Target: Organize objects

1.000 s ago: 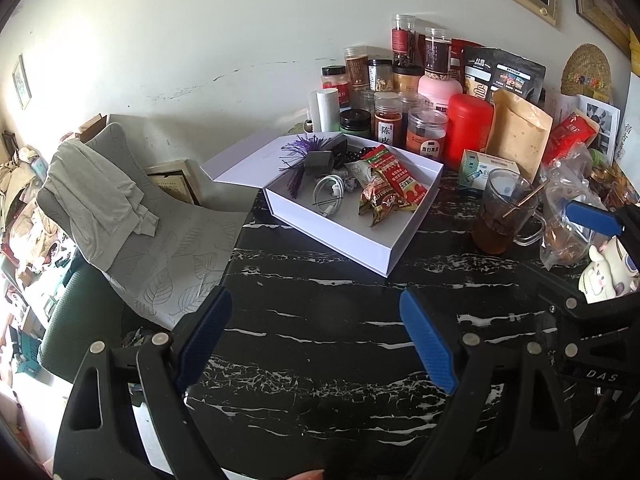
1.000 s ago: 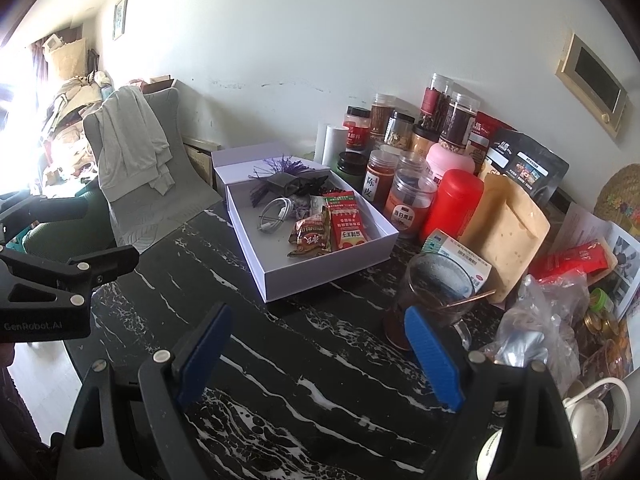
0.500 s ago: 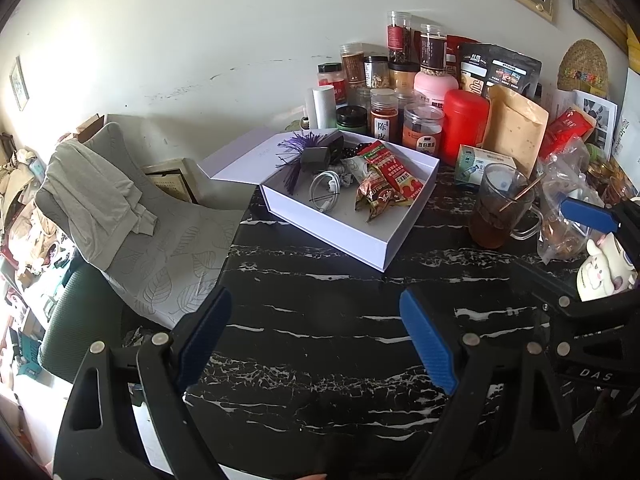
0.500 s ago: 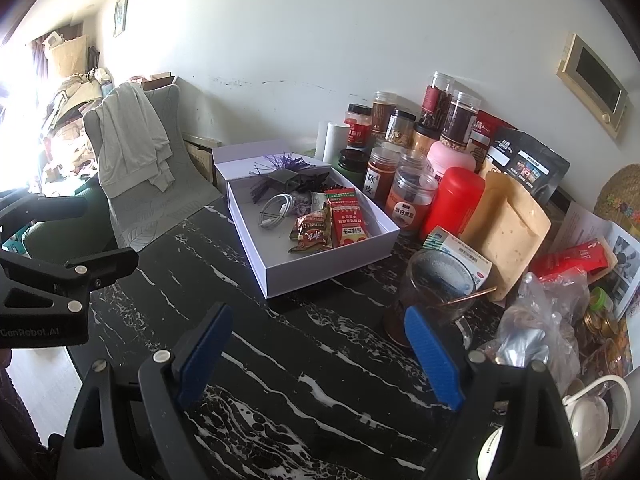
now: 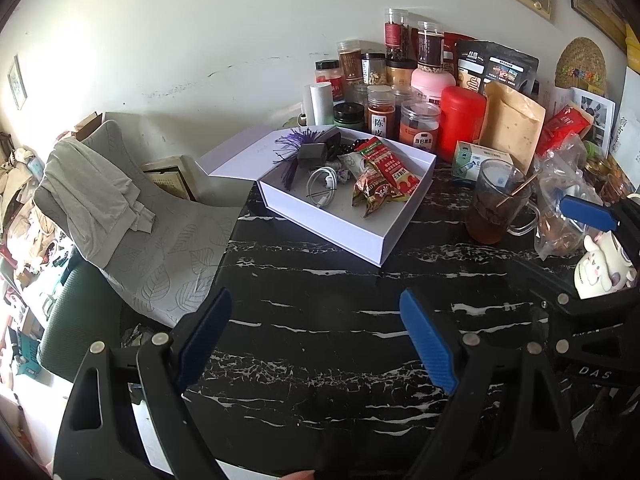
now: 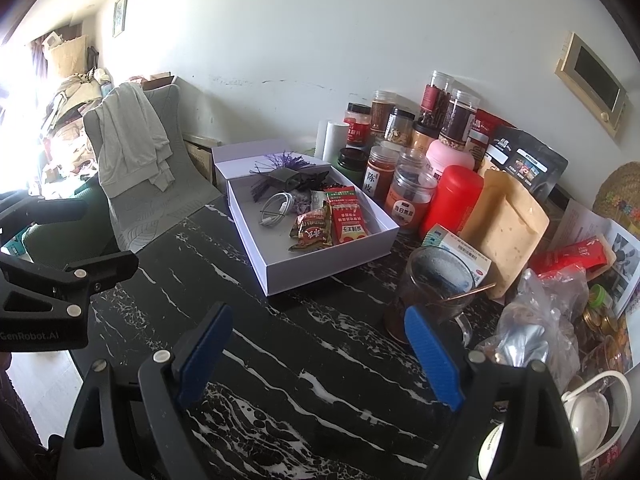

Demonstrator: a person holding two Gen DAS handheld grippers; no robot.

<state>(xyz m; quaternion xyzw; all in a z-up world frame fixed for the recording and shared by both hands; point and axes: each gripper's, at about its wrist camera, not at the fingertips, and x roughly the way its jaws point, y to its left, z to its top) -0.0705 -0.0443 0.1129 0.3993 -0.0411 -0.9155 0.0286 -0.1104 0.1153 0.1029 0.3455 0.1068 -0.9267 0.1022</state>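
Note:
An open white box point(image 5: 344, 226) point(image 6: 320, 268) sits on the black marble table point(image 5: 320, 320) point(image 6: 280, 360). Inside lie red snack packets point(image 5: 386, 172) point(image 6: 344, 216), a coiled white cable point(image 5: 322, 186) point(image 6: 276, 208), a dark pouch and a purple tassel point(image 5: 298, 138). My left gripper point(image 5: 316, 332) hovers open over bare table, short of the box, with nothing between its blue pads. My right gripper point(image 6: 318, 344) is open too, nothing between its pads, in front of the box and a glass mug. The right gripper's blue tip point(image 5: 586, 212) shows at the left wrist view's right edge.
Several jars, a red canister point(image 6: 454, 200) and paper bags crowd the wall behind the box. A glass mug of dark tea point(image 5: 498, 204) point(image 6: 430, 292), a medicine carton, plastic bags and a white cartoon mug point(image 5: 604, 268) stand to the right. A draped grey chair point(image 5: 120, 208) is left of the table.

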